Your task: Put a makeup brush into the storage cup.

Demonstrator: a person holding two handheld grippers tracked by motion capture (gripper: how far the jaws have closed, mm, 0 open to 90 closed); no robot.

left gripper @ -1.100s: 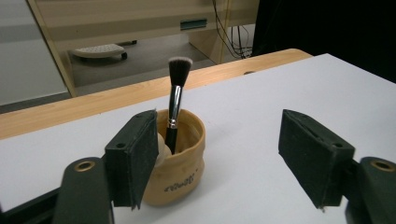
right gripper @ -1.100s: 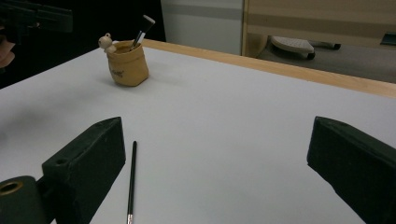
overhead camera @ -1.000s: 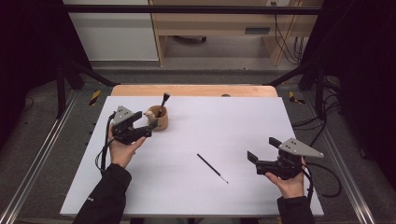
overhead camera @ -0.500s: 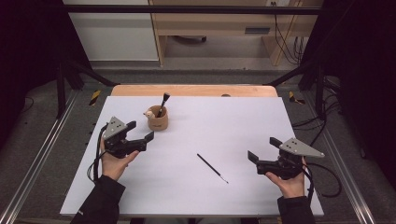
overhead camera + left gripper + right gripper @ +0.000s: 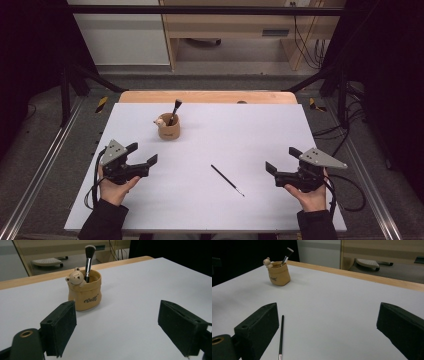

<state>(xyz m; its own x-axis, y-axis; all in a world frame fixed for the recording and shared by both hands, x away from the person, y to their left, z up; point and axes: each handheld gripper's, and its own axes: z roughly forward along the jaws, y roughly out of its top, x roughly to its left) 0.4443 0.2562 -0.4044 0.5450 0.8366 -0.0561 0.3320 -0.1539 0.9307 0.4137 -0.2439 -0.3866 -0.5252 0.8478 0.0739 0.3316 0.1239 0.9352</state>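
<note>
1. The white table top lies bare over most of its width; between the left gripper and the right gripper the one thing in the way is a thin black brush, flat on the surface.
2. The tan pot stands toward the far left, apart from the left gripper (a makeup brush sticks up out of it, tilted); a pass low over it would meet that handle.
3. Dark frame posts flank the table's far corners; the near edge is open.

white table top, wooden edge
</note>
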